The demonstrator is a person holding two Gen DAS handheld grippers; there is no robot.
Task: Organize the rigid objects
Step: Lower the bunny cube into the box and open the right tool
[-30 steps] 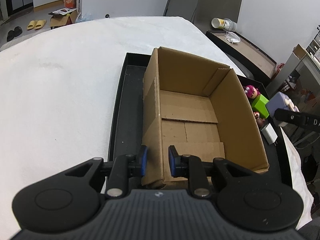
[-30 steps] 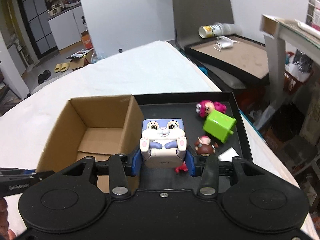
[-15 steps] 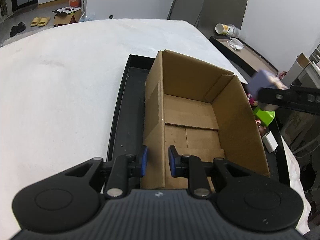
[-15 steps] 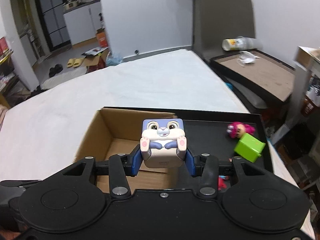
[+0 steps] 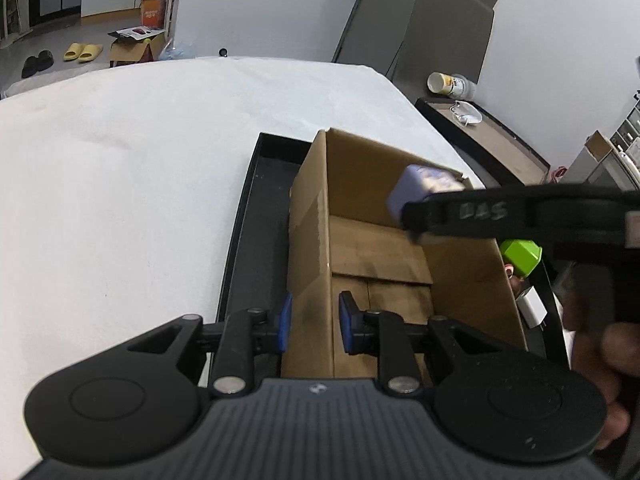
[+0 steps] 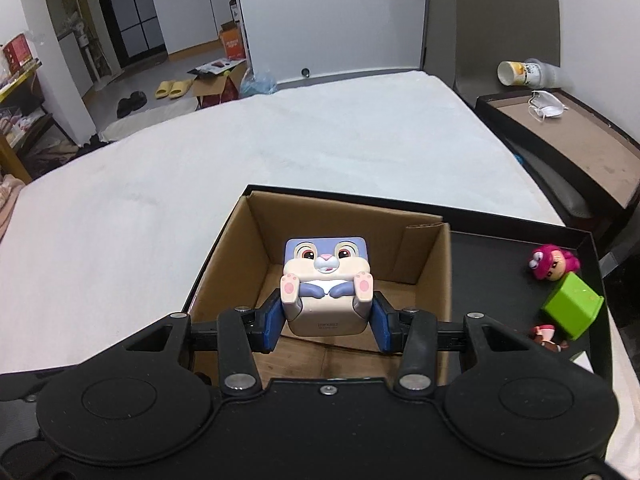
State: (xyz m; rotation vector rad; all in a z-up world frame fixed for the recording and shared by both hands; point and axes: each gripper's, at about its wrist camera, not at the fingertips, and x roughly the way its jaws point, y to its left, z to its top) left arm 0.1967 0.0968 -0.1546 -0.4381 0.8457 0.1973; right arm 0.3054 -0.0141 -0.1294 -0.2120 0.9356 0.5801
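Observation:
An open cardboard box [image 5: 400, 264] [image 6: 430, 276] stands in a black tray [image 5: 256, 208] [image 6: 500, 264] on a white table. My left gripper [image 5: 312, 328] is shut on the box's near left wall. My right gripper [image 6: 326, 320] is shut on a cube-shaped bunny toy [image 6: 326, 284], purple and cream, and holds it over the box opening. The bunny toy [image 5: 416, 188] also shows in the left wrist view, above the box's far right side. The box floor looks bare.
On the tray right of the box lie a pink doll [image 6: 554, 264], a green block [image 6: 572, 306] [image 5: 522, 256], a small brown figure [image 6: 546, 336] and a white item [image 5: 532, 310]. A second tray [image 6: 568, 132] with a mask and cup stands at the far right.
My right gripper has carried the bunny toy left from over the tray to above the box opening. My left gripper has kept its hold on the box wall.

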